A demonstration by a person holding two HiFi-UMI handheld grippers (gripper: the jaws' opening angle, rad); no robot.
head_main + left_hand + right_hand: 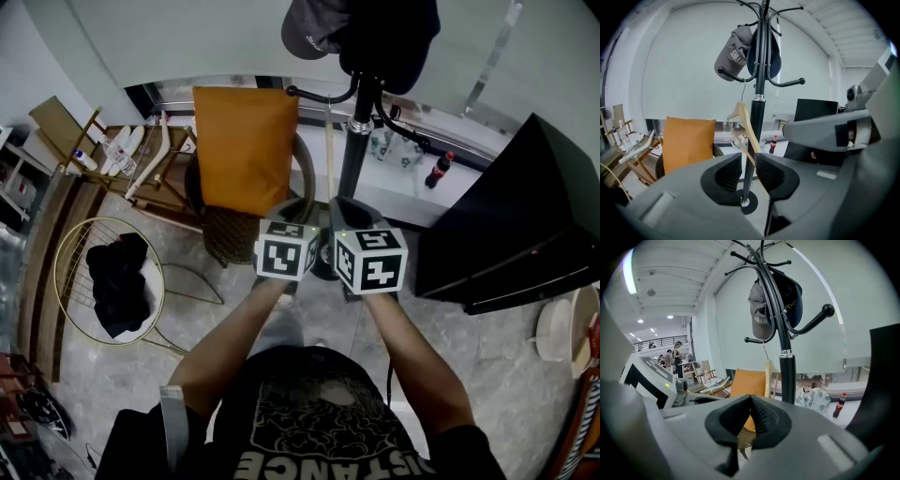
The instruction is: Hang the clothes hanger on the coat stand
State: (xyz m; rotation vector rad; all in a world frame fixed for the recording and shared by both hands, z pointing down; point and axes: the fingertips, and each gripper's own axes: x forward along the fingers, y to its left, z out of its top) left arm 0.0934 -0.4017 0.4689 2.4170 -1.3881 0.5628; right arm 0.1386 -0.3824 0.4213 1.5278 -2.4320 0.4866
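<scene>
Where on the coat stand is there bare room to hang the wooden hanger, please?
In the left gripper view, the lower hook curving right of the pole is bare, as is the thin top prong above it. Between them it is crowded: a grey cap and a dark cap hang against the pole.
</scene>
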